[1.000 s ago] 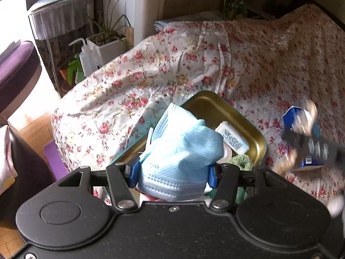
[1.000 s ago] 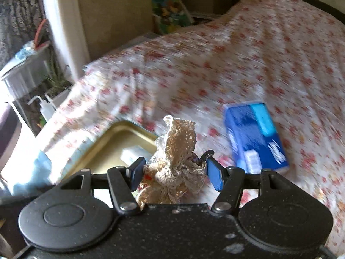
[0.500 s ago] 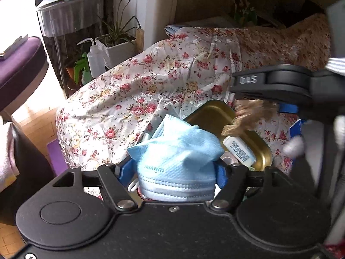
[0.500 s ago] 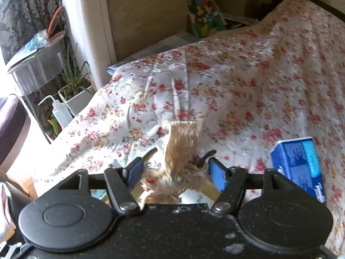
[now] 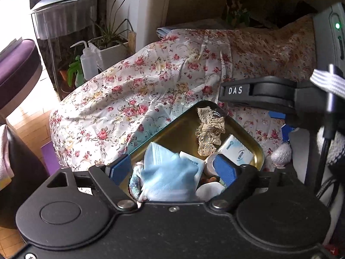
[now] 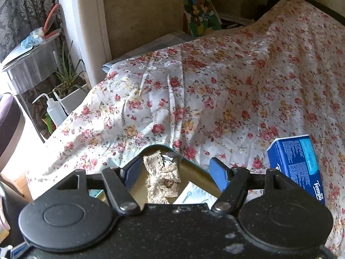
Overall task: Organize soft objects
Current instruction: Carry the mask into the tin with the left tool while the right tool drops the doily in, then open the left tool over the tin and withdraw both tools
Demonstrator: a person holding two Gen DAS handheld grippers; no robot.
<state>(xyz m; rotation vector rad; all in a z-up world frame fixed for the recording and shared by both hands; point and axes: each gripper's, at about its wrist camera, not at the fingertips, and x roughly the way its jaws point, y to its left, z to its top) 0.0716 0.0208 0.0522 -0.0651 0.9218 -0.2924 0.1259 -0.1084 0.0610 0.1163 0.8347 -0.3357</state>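
Observation:
A gold metal tray lies on the floral bedspread. In the left wrist view my left gripper is open just above the tray, and a light blue face mask lies loose between its fingers, blurred. A beige lace piece lies in the tray's far part beside white tissue packs. In the right wrist view my right gripper is open above the tray, with the lace piece lying below it.
A blue Tempo tissue box lies on the bedspread right of the tray. A white plant pot, a squeeze bottle and a purple stool stand left of the bed. The right gripper's body hangs over the tray's right side.
Both grippers opened. The mask dropped from the left gripper into the tray, and the lace piece dropped from the right gripper into the tray's far part.

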